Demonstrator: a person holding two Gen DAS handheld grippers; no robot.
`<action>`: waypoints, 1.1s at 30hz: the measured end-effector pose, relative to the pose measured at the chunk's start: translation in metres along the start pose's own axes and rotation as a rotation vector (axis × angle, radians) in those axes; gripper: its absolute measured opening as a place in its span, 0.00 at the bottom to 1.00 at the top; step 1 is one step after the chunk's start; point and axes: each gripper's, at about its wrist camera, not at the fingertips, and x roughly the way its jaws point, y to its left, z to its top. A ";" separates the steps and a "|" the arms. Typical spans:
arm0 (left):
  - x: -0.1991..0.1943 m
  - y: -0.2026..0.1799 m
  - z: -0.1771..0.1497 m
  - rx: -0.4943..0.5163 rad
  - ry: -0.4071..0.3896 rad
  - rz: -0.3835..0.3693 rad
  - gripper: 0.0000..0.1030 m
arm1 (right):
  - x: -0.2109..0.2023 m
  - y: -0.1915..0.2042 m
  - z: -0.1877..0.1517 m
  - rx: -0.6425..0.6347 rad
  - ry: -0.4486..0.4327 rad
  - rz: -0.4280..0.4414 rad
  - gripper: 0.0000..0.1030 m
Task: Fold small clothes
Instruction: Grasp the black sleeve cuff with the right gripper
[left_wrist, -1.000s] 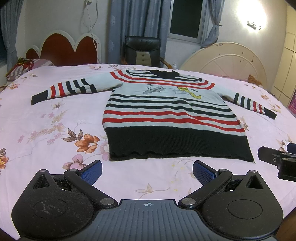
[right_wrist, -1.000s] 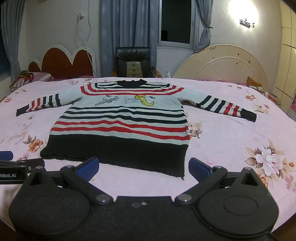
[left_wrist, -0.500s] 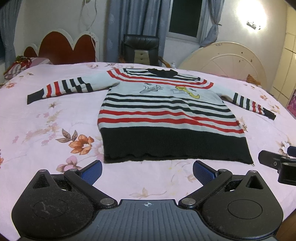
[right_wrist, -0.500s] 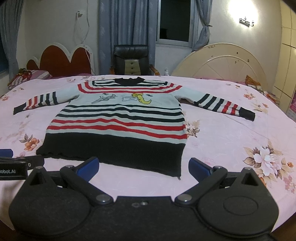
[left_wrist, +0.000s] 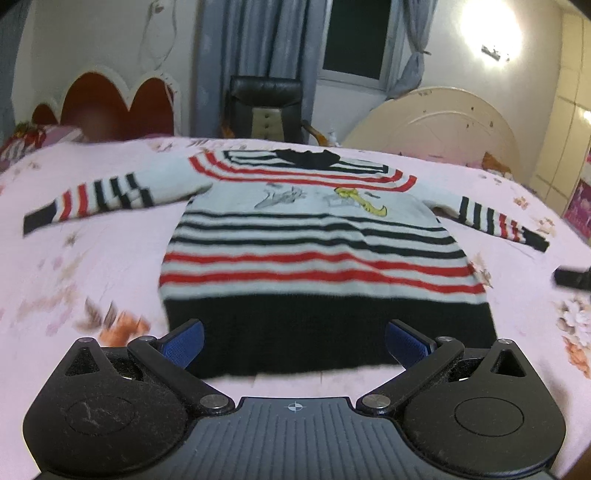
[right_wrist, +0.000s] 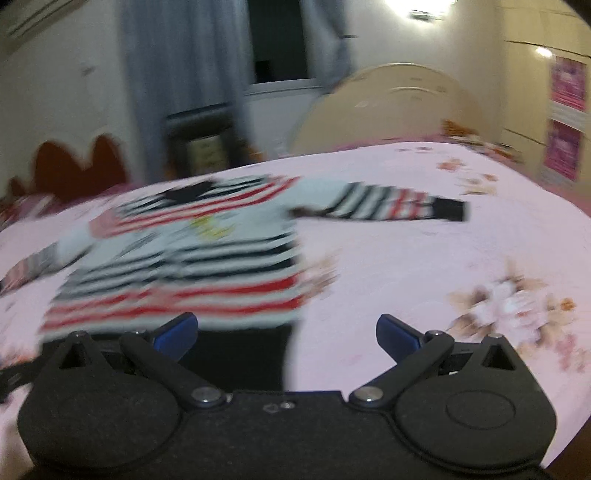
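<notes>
Both the left gripper (left_wrist: 293, 341) and right gripper (right_wrist: 286, 334) gaped empty just short of the striped sweater's (left_wrist: 314, 236) black hem (left_wrist: 295, 332).

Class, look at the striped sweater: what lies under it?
The striped sweater lies spread flat on a pink floral bedsheet, which shows all around it. The sheet directly beneath is covered, so anything there is hidden.

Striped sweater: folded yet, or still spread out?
Spread out. The striped sweater lies flat on the floral bedsheet, both sleeves extended sideways, hem unfolded.
</notes>
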 end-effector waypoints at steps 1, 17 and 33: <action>0.008 -0.004 0.006 0.008 0.006 -0.006 1.00 | 0.009 -0.016 0.008 0.033 -0.009 -0.018 0.99; 0.142 -0.035 0.075 -0.111 0.112 0.090 1.00 | 0.211 -0.220 0.085 0.562 -0.007 -0.066 0.48; 0.202 -0.030 0.096 -0.147 0.181 0.207 1.00 | 0.284 -0.264 0.087 0.706 -0.014 -0.040 0.05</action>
